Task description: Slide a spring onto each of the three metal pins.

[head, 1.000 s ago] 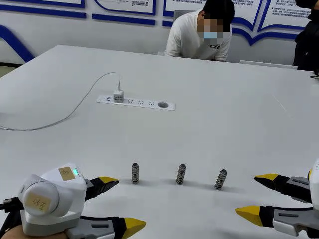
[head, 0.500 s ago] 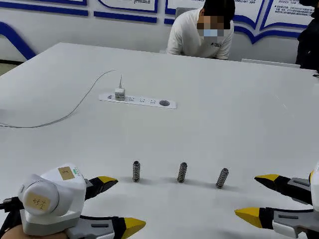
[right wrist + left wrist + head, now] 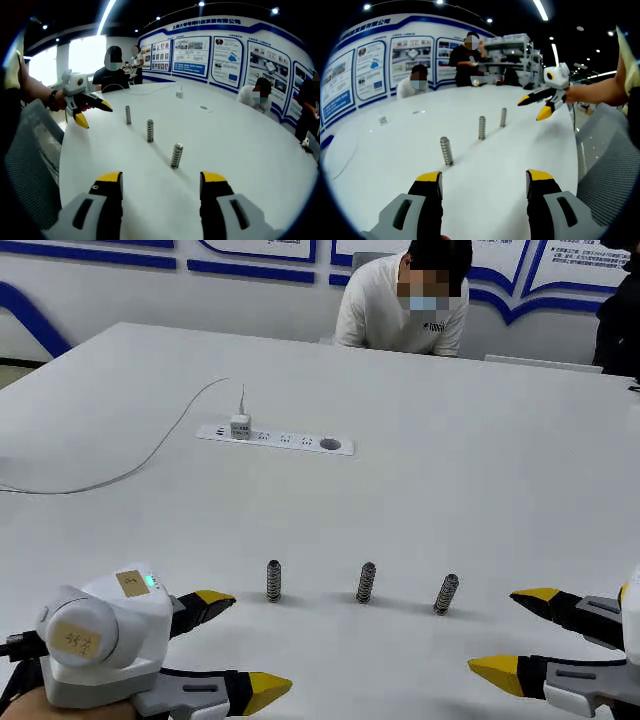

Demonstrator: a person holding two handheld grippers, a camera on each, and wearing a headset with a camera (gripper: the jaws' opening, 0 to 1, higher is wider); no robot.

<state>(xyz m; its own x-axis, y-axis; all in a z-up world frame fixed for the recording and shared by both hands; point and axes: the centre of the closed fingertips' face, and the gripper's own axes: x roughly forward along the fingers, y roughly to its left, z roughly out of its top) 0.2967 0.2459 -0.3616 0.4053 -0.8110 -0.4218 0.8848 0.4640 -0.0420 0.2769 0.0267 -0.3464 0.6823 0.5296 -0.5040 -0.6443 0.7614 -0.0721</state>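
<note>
- Grey coiled metal springs: three, upright in a row on the white bench (image 3: pixel 450 470): left spring (image 3: pixel 273 581), middle spring (image 3: pixel 366 582), and right spring (image 3: pixel 446 594), which is slightly tilted. Any pins are hidden inside the coils.
- Yellow-tipped grippers: two, the left gripper (image 3: pixel 255 640) and right gripper (image 3: pixel 493 629), both wide and empty, flanking the row.
- Hazard: a jaw brushing a spring could topple it.

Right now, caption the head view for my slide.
Open left gripper and right gripper flank three springs standing on the table.
</note>
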